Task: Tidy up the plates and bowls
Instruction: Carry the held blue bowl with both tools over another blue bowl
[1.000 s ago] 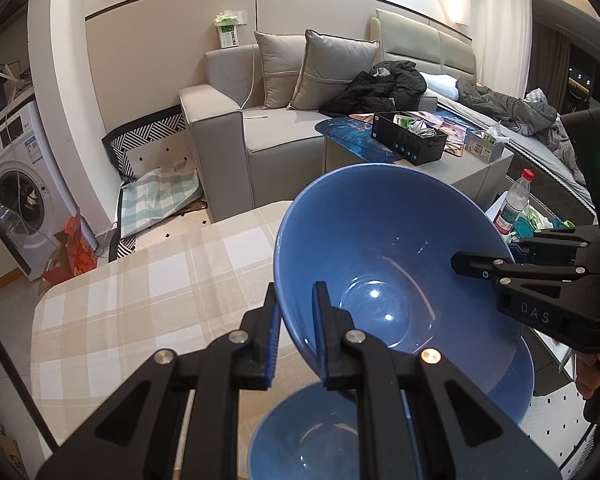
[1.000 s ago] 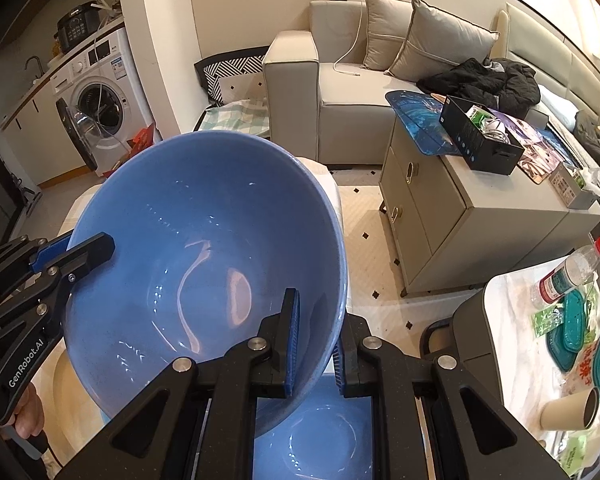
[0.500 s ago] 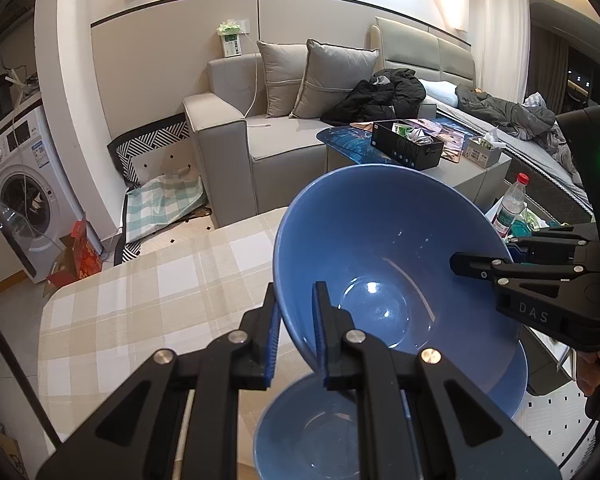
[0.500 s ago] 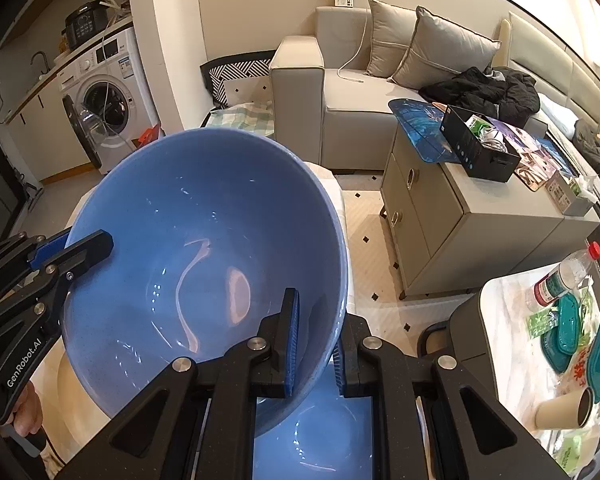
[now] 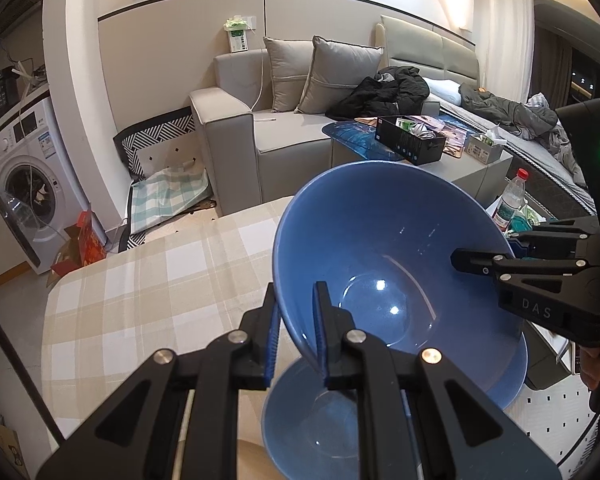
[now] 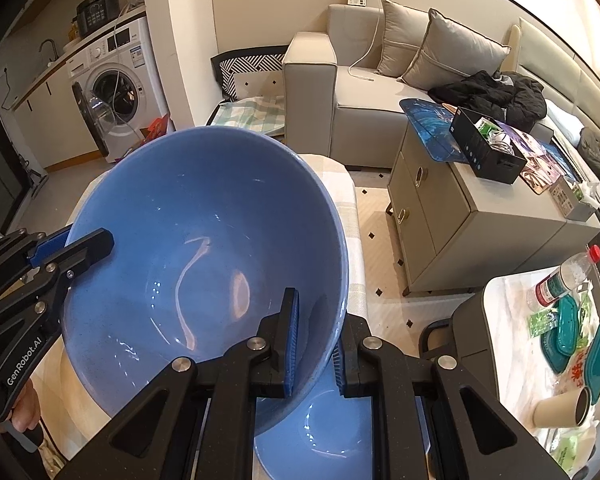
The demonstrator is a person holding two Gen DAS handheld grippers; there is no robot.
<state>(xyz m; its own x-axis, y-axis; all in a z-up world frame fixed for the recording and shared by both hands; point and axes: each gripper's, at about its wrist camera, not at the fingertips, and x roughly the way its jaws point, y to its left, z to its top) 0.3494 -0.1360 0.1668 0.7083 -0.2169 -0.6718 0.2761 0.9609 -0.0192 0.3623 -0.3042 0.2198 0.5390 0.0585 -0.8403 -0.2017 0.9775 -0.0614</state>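
Note:
A large blue bowl (image 5: pixel 388 264) hangs tilted in the air, gripped at opposite sides of its rim. My left gripper (image 5: pixel 296 300) is shut on the near rim in the left wrist view. The right gripper (image 5: pixel 476 258) reaches in from the right and clamps the far rim. In the right wrist view the same bowl (image 6: pixel 196 248) fills the middle. There my right gripper (image 6: pixel 316 320) pinches its edge and the left gripper (image 6: pixel 96 240) holds the opposite side. A second blue bowl (image 5: pixel 308 412) (image 6: pixel 324 428) sits upright directly beneath, on the checked tablecloth (image 5: pixel 140 280).
The table's far edge (image 5: pixel 204 224) drops to the floor in front of a grey sofa (image 5: pixel 240 128). A grey cabinet (image 6: pixel 472 216) stands to the right. A side table (image 6: pixel 540 360) holds a water bottle (image 6: pixel 564 276), teal lids and a paper cup. A washing machine (image 5: pixel 16 196) stands at the left.
Both grippers have carried the large bowl a short way across the table, staying above the lower bowl. The room behind has drifted slightly. Both grips are unchanged.

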